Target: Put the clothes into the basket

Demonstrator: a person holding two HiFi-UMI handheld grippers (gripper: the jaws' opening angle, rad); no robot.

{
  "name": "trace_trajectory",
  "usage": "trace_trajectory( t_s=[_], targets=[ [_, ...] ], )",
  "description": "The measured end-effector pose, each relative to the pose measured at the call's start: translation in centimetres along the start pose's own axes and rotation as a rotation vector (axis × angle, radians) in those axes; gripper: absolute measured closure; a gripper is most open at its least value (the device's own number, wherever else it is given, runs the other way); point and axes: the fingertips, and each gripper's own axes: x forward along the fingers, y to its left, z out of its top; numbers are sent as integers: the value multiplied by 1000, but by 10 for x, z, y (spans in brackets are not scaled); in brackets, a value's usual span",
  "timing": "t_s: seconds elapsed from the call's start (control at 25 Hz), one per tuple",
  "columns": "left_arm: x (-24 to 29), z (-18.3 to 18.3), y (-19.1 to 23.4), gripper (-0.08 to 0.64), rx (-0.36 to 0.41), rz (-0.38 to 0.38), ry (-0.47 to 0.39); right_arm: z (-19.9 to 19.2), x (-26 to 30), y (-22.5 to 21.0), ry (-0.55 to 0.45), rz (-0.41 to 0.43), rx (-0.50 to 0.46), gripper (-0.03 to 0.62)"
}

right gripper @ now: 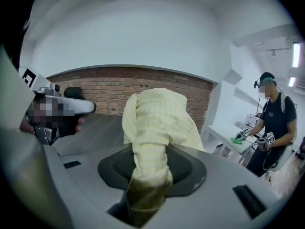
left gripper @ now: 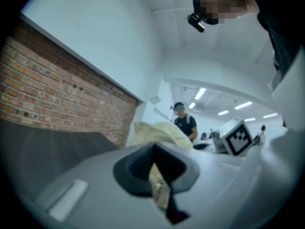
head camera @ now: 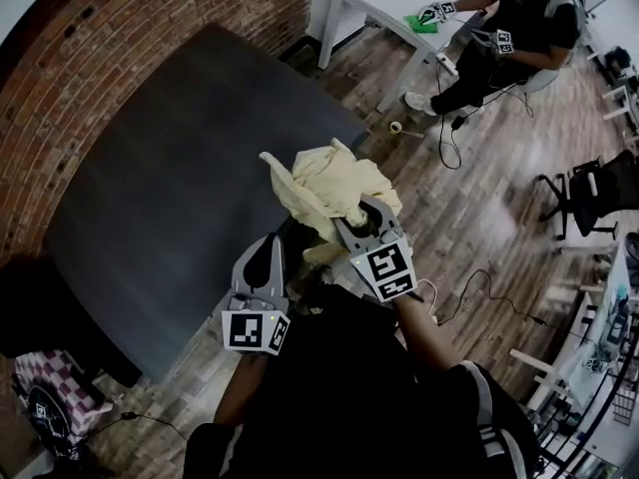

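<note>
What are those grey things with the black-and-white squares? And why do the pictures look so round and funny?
A person holds a pair of grey tongs in each hand. One picture comes from a camera on the person's head, looking down; the other two come from cameras riding on the tongs. The right tongs squeeze a bunched yellow cloth near the edge of a dark table. The left tongs look closed on a thin bit of it. The squared cubes belong to the tongs.

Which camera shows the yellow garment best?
Head view: the whole yellow garment shows, bunched up. Right gripper view shows one bunch close up, clamped in the right hand-held gripper; left gripper view, just its top beyond the jaws.
</note>
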Motion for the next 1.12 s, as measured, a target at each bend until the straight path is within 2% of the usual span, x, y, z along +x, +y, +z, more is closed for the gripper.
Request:
trace_trajectory(
  t_s=[0.32,0.56,1.12],
  targets=[
    [26,-9,-51,555,8,-49,3,-45,-24,-39,37,-37,12,439],
    [50,-15,-82,555,18,-98,30,-63,-41,-71,26,-68,38,439],
    [138,-31,-95,555,56,-269,154,-101,-17,-131,32,-179,128,439]
  ],
)
